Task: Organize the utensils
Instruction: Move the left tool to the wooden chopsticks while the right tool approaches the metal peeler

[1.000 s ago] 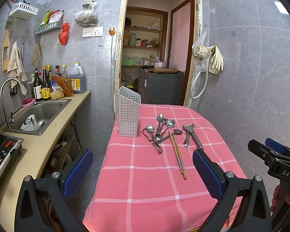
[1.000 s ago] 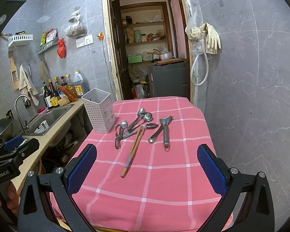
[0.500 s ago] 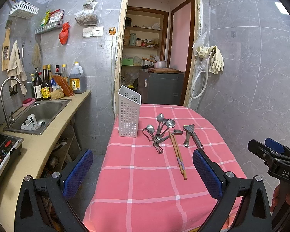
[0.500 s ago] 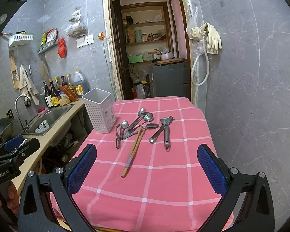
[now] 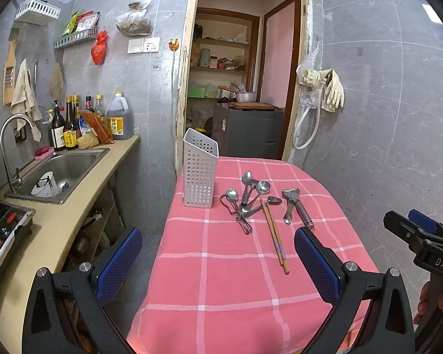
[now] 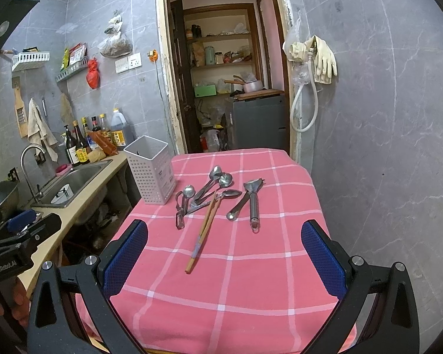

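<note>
While the left gripper (image 5: 218, 261) holds its fingers wide apart over the pink cloth (image 5: 221, 280), the utensils (image 5: 251, 200) lie at 12 o'clock, well ahead, just right of the white caddy (image 5: 199, 174). From the right gripper (image 6: 224, 258), fingers likewise spread and empty, chopsticks (image 6: 205, 230) lie at 12 o'clock, nearest, with spoons (image 6: 218, 183) behind them and the caddy (image 6: 152, 171) at 11 o'clock.

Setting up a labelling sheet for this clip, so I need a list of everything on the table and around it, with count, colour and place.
holder: 1, white, table's left far corner
spoons: several, silver, heaped mid-table
chopsticks: 1 pair, wood, nearest the cameras
peeler: 1, silver, right of the heap
tablecloth: 1, pink check
sink: 1, steel, left counter
bottles: several, dark, behind sink
gloves: 1 pair, cream, right wall
left gripper: blue pads, jaws open, empty
right gripper: blue pads, jaws open, empty
</note>
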The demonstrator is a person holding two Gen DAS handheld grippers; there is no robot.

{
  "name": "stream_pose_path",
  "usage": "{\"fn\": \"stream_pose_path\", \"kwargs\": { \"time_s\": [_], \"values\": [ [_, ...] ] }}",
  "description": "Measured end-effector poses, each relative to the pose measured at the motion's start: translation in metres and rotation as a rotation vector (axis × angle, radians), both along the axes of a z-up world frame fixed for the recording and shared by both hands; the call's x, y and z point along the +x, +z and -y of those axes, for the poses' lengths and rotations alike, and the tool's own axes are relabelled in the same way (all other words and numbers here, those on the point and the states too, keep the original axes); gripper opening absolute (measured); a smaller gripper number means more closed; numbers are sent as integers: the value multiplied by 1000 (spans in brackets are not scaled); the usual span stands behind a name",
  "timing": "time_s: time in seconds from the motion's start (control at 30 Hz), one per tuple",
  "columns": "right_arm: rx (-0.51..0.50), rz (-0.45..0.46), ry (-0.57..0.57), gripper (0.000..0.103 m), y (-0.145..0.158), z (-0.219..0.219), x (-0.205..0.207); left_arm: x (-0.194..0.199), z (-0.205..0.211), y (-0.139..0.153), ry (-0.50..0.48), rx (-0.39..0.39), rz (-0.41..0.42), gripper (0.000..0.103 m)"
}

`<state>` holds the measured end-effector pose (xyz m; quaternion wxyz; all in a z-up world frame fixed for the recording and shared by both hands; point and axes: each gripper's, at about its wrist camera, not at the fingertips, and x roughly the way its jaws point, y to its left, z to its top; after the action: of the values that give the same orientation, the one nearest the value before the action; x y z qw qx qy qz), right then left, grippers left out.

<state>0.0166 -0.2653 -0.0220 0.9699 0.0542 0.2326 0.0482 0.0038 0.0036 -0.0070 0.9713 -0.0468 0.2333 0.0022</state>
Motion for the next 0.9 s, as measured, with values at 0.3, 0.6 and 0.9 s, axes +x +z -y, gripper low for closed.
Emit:
{"fn": "stream_pose_path", "kwargs": {
  "time_s": [0.3, 0.6, 0.9],
  "values": [
    [15, 26, -48, 102, 12, -5, 9, 19, 1, 15, -34, 8, 57, 103],
    [-4, 52, -70, 102, 27, 15, 43, 60, 16, 30, -54, 0, 93, 103],
    [-5, 23, -30, 102, 22, 43, 121, 121, 38, 22, -62, 0, 48, 103]
  ]
}}
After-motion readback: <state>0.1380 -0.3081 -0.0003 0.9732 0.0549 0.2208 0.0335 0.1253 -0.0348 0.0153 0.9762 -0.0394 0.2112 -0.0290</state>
